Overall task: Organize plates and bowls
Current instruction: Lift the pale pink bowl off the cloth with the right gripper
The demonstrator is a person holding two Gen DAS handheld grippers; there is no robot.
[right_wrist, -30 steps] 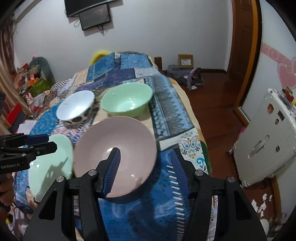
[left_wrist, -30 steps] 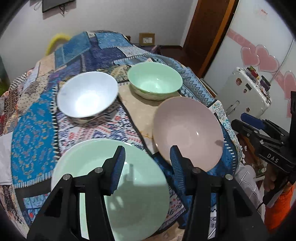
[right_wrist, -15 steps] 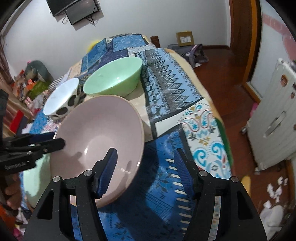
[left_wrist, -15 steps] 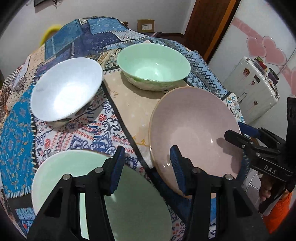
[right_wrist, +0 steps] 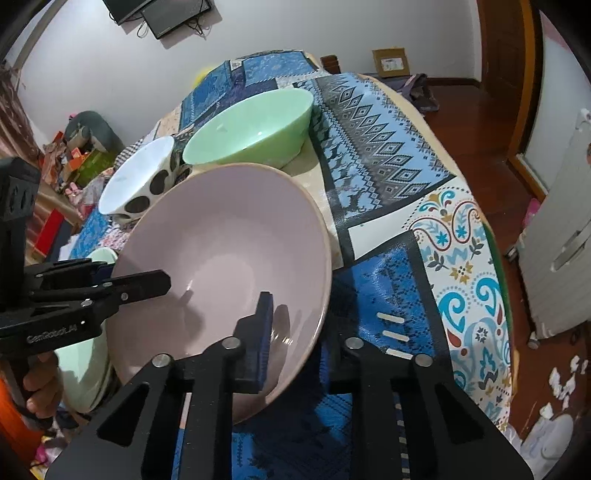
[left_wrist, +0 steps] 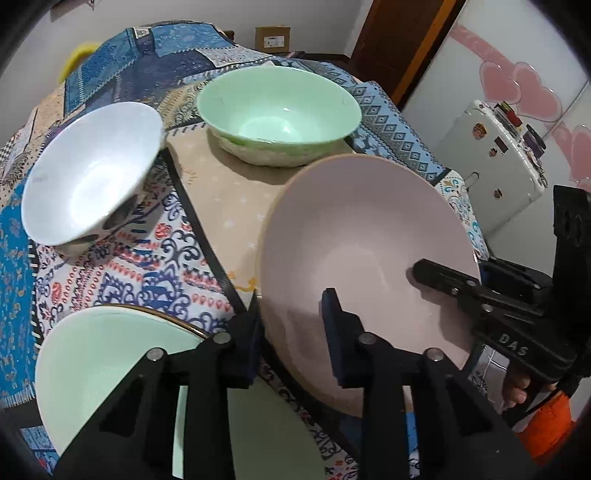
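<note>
Right, a table draped in a patchwork cloth (left_wrist: 122,266) of blue prints, diamonds and swirls fills both views. Beyond it sit a white wall, a wall-mounted screen (right_wrist: 166,14), a wooden door (left_wrist: 402,48), a reddish wood floor, and a cardboard box (right_wrist: 390,62) by the far wall. A white case (left_wrist: 495,166) dotted with stickers stands to one side below pink heart decals (left_wrist: 517,92).

Writing now: "DAS" reads on the body of the right gripper (left_wrist: 480,275) in the left view, and "GenRobot.AI", a bit blurred, on the left gripper (right_wrist: 107,275) in the right view.

The count: three bowls and one plate. A pink bowl (left_wrist: 365,251) sits nearest, a green bowl (left_wrist: 280,110) behind it, a white bowl (left_wrist: 88,177) with dark spots outside beside that, and a pale green plate (left_wrist: 103,369) at the near edge.

Both tools are on the pink bowl. The left gripper pinches its near-left rim, one pad inside and one outside, jaws closing. The right gripper clamps the opposite rim the same way, pressed tight on the wall. A hand (left_wrist: 515,387) with an orange sleeve holds the right tool.
</note>
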